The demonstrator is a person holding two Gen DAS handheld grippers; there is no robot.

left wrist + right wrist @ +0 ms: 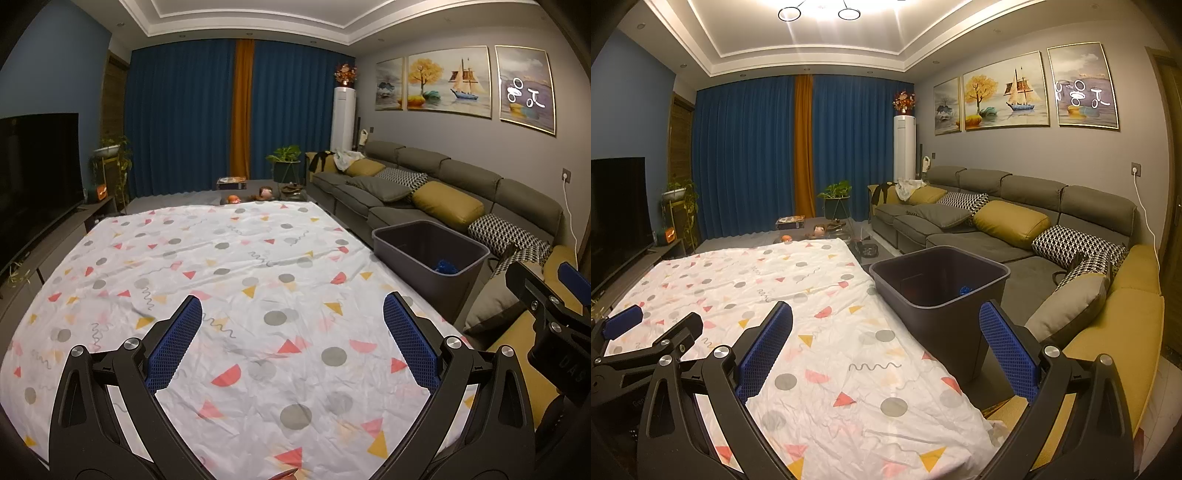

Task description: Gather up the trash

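Note:
A dark grey trash bin point(428, 254) stands at the right edge of the cloth-covered table point(221, 277), with a blue crumpled item point(445, 266) inside. In the right wrist view the bin point(942, 295) is just ahead, and the blue item point(964, 290) shows low inside it. My left gripper point(293, 314) is open and empty above the near part of the patterned cloth. My right gripper point(886, 321) is open and empty above the cloth's right edge, near the bin. Each gripper shows at the other view's edge: the right one point(546, 306), the left one point(650, 328).
A grey sofa point(997, 229) with yellow and patterned cushions runs along the right. A TV point(37, 177) on a low cabinet is at the left. Toys and a box point(231, 182) lie beyond the table's far end. Blue curtains hang at the back.

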